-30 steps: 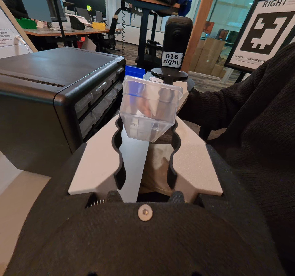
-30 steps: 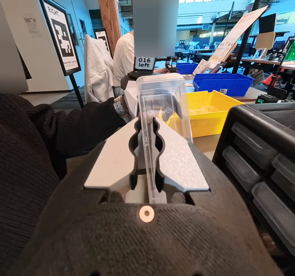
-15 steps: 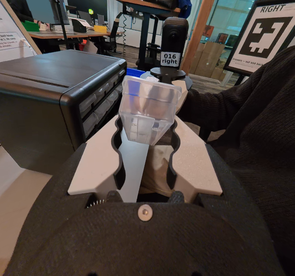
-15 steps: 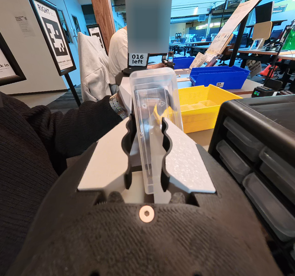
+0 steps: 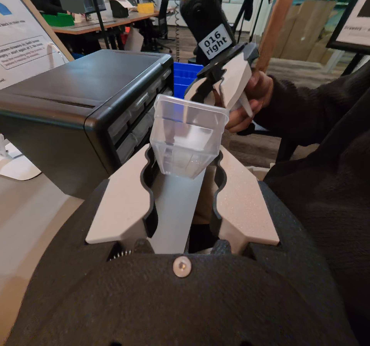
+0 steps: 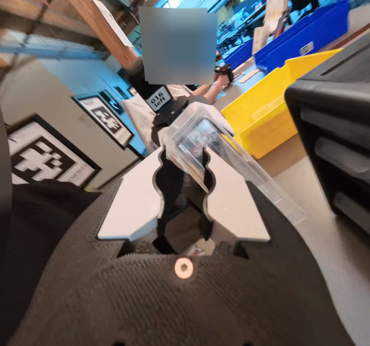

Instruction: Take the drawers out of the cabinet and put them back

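Note:
A clear plastic drawer is out of the black cabinet and held in the air. My left gripper is shut on the drawer's narrow end, just right of the cabinet's front, which has several clear drawers in it. In the left wrist view, my right gripper is tilted beyond the drawer's far rim, with its jaws apart. In the right wrist view, the right gripper is open, and the drawer slants across its right finger. The cabinet stands to its right.
A yellow bin and blue bins sit behind the cabinet on the tan table. A slanted white signboard stands left of the cabinet. A person's dark sleeve fills the right side. Framed marker signs stand behind.
The right gripper has opened, let go of the drawer and tilted away. The left gripper still holds the drawer and has moved closer to the cabinet's front.

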`<state>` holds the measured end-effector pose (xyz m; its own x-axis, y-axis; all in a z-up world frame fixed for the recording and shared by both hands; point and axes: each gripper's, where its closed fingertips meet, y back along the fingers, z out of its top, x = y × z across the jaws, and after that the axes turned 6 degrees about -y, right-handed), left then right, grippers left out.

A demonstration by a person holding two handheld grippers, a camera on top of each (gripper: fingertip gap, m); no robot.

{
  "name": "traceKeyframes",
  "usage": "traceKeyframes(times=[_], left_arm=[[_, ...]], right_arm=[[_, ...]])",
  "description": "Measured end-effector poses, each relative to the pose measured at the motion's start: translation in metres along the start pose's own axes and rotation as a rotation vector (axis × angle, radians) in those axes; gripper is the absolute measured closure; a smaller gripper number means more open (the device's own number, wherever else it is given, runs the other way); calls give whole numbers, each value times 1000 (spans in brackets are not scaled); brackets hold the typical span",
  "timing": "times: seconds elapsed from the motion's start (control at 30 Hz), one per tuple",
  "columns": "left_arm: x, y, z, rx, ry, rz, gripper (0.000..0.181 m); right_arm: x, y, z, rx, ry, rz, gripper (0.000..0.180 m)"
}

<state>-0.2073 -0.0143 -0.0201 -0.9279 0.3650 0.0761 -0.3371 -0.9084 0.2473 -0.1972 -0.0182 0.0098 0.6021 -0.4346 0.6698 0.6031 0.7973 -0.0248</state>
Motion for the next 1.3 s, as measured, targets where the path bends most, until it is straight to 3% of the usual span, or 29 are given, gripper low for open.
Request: traceKeyframes(times=[0.2,0.43,0.67,0.83,0.93,1.03,1.13,1.3], left_arm=[[-2,-9,-9,128,-86,53,122],[-5,-17,-16,225,-189,105,121],[-15,-6,-11,247,-120,78,114],[-25,33,27,39,-8,-9,108],[-12,69,52,-107,0,78,108],[16,102,69,-211,10,274,111],[52,120,51,-159,126,455,122],[91,97,-13,-30,492,497,121]], right_arm=[[1,-4,-6,21,-94,34,142],[1,-8,-7,11,-104,36,157],[12,-11,-13,62,-58,45,163],[26,-7,-37,248,89,63,166],[36,-4,-68,439,190,100,165],[29,-2,-95,600,312,70,166],[11,-3,-109,683,411,-4,167],[-16,3,-129,818,501,-107,166]])
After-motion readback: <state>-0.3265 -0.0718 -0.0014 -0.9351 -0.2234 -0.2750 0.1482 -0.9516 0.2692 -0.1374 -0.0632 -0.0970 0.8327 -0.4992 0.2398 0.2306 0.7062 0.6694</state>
